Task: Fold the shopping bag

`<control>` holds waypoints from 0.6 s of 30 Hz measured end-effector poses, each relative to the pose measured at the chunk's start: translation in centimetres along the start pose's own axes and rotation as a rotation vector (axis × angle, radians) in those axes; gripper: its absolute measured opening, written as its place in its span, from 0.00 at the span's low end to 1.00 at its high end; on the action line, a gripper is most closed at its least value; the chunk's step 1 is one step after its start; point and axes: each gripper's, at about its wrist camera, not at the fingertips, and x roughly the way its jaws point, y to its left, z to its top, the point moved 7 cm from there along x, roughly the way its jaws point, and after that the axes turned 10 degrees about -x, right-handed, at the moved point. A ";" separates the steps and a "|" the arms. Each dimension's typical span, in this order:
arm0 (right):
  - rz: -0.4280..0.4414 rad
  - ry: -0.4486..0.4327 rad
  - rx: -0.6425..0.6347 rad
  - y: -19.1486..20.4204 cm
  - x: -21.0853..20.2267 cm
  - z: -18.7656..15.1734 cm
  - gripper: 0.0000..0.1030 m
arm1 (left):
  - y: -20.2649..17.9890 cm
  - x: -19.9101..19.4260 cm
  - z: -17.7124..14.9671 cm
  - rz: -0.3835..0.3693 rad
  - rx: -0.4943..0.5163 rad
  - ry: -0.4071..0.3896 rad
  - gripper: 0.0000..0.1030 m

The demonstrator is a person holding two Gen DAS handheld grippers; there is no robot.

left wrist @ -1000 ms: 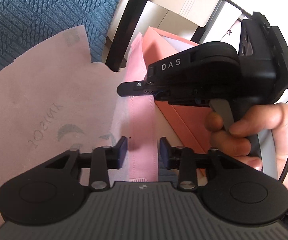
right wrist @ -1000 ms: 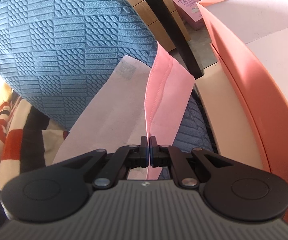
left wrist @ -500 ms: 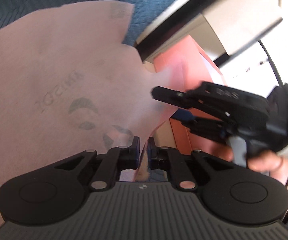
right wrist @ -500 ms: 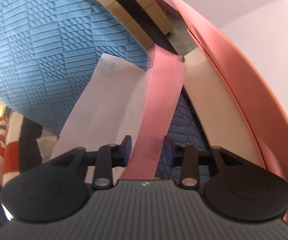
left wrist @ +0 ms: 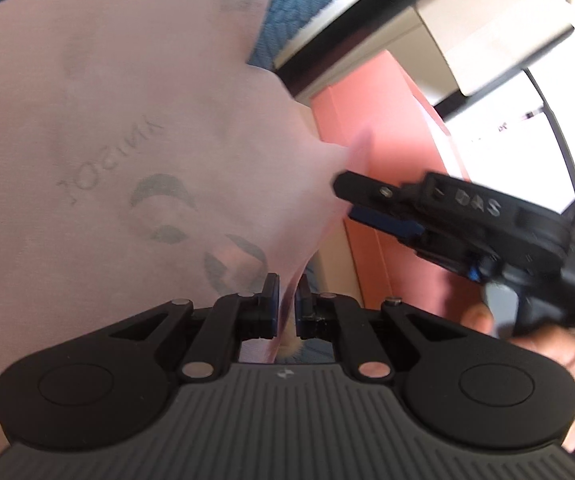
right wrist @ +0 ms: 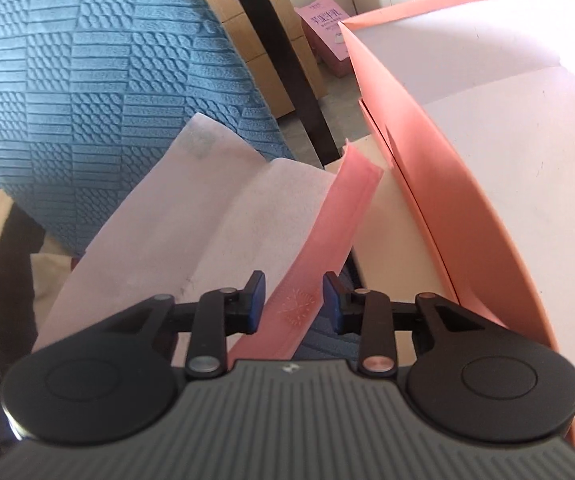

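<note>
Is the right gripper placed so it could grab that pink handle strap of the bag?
Probably yes. The pink strap already runs between the right gripper's closing jaws, with nothing blocking it; its pads don't press on it yet.

Thin pink non-woven shopping bag (left wrist: 135, 152) lies flat on blue textured quilted cover (right wrist: 87, 80), spreading toward 10 o'clock in left wrist view. Its darker pink strap handle (right wrist: 327, 248) runs toward 1 o'clock betw. right gripper (right wrist: 293, 300) jaws. Salmon-edged white table (right wrist: 427, 208) at 2 o'clock; black post (right wrist: 287, 80) behind at 12.
</note>
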 end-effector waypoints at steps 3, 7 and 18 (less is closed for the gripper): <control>-0.027 -0.005 -0.048 0.4 0.4 0.1 0.28 | -0.9 0.1 -0.6 -0.004 0.051 0.012 0.09; -0.047 -0.004 -0.085 0.7 0.7 -0.2 0.18 | -1.2 -0.1 -0.7 -0.009 0.065 0.013 0.09; -0.080 0.035 -0.071 0.5 2.2 -0.4 0.18 | 0.8 -1.5 -0.9 0.064 -0.012 -0.024 0.09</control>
